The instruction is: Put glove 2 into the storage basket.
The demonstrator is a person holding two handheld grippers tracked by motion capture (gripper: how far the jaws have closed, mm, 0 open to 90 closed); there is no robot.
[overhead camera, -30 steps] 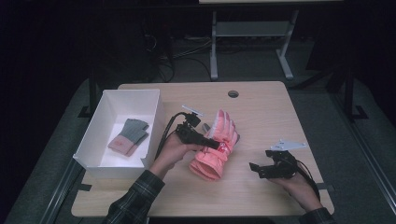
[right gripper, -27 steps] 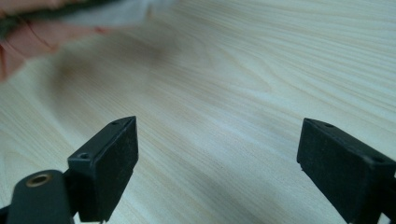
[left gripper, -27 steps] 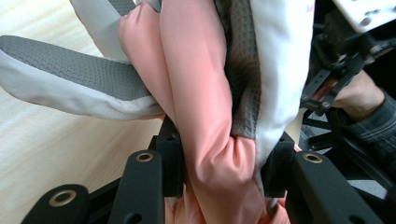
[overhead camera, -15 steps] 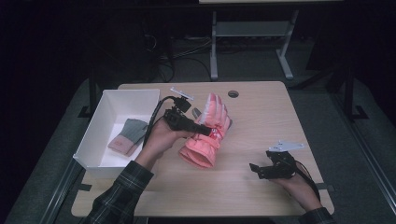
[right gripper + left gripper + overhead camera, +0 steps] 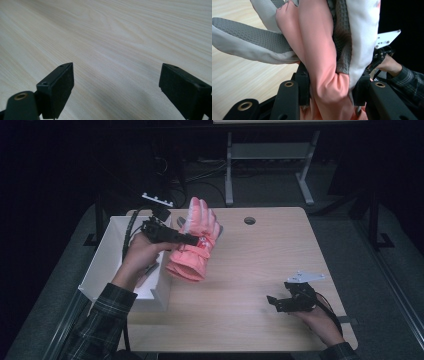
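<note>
A coral-pink ski glove (image 5: 189,262) with grey palm patches hangs in the air, fingers up and cuff down, over the left part of the table by the white box (image 5: 107,255). My left gripper (image 5: 194,240) is shut on it across the middle. In the left gripper view the two jaws squeeze the glove (image 5: 324,62) from both sides of my left gripper (image 5: 332,86). My right gripper (image 5: 275,303) rests low at the table's front right. Its jaws stand wide apart over bare wood, as the right gripper view shows around my right gripper (image 5: 116,85).
The wooden table (image 5: 250,260) has a round cable hole (image 5: 249,220) near its far edge. The white box sits at the table's left edge, and my left hand covers much of its inside. Dark floor and a metal frame (image 5: 270,155) lie beyond.
My left gripper has lifted the glove off the table and carried it left, toward the white box. The right gripper has stayed put.
</note>
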